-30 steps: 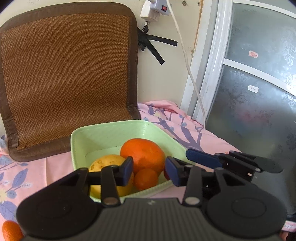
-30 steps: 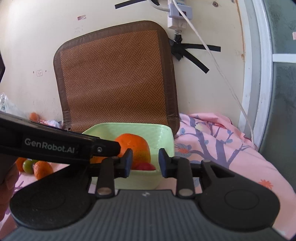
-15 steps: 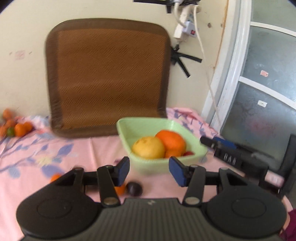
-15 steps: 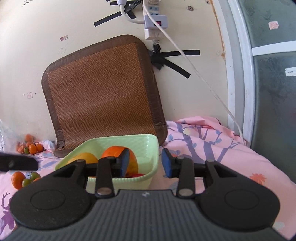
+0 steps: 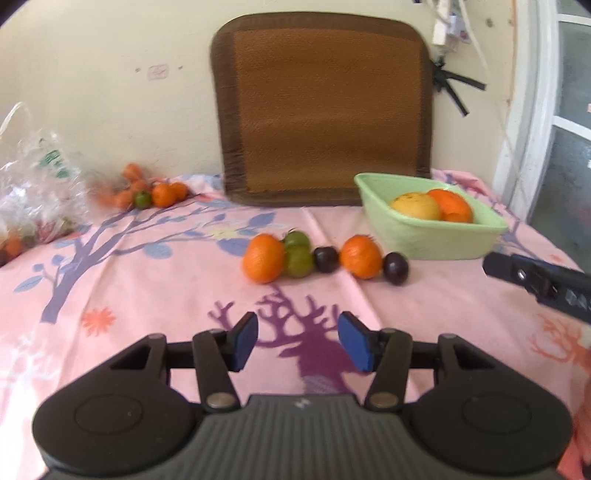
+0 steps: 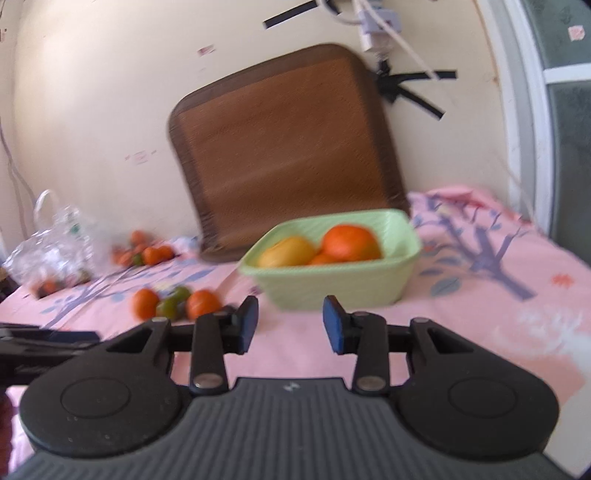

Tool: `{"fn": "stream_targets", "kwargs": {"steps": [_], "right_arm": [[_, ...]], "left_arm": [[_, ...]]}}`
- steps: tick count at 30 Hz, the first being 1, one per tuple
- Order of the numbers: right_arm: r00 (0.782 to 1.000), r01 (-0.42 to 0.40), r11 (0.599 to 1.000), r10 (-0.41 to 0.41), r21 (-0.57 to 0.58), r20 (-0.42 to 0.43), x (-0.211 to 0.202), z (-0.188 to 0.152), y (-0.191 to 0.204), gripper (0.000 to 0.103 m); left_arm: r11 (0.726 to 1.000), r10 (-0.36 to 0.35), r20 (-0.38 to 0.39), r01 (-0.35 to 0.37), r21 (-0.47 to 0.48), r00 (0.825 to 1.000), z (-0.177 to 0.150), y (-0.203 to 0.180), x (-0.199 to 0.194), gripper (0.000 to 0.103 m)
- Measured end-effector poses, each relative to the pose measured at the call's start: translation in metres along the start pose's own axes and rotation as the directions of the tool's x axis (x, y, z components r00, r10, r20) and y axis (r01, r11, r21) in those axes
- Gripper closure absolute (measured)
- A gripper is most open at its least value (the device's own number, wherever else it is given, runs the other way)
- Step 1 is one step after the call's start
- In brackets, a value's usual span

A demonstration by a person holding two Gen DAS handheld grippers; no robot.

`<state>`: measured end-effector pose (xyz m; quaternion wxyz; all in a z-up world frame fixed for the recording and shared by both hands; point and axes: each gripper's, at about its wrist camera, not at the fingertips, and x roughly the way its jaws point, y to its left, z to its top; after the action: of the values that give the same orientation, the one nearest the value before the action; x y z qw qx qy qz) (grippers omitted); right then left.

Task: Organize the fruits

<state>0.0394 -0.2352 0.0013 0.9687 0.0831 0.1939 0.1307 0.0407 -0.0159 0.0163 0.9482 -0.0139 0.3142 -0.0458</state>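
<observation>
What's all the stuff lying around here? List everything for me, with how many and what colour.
Basin: one, pale green, on the cloth at the right, near the mat.
Fruit in basin: one yellow, one large orange, at least one smaller orange partly hidden.
Row of fruit on the cloth, left of the basin: two orange, two green, two dark purple.
Far fruit pile: several orange, one green, by the wall; count unclear.
Plastic bag: one, clear, far left.
Woven mat: one, brown, leaning on the wall.
Cloth: pink, with purple tree and deer print.
Power strip and cable: white, on the wall.
Left gripper: black, blue fingers apart, empty.
Right gripper: the same, empty.
</observation>
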Motion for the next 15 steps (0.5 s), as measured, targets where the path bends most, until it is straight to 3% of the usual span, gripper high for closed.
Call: {"fn": "stream_targets", "kwargs": {"steps": [6,12,15], "right_arm": [[0.998,-0.042,0.999,0.042,0.011,-0.056,0.001,-0.02,0.028,0.061],[1.0,0.0,1.0,0.0,-0.017,-0.027,-0.003,-0.024,0.035,0.058],[1.0,0.007,1.0,-0.008,-0.013,-0.011,-0.005,-0.025,0.035,0.056]], "left_arm": [[0.999,0.041,-0.005,-0.041,-0.024,0.999,-0.014,0.013,0.0,0.048],[0.997,0.054,0.021,-0.053,-0.056,0.998,-0.022,0.022,-0.004,0.048],[0.996,0.07,0.032,-0.068,-0.059,0.997,-0.023,0.023,-0.005,0.043]]}}
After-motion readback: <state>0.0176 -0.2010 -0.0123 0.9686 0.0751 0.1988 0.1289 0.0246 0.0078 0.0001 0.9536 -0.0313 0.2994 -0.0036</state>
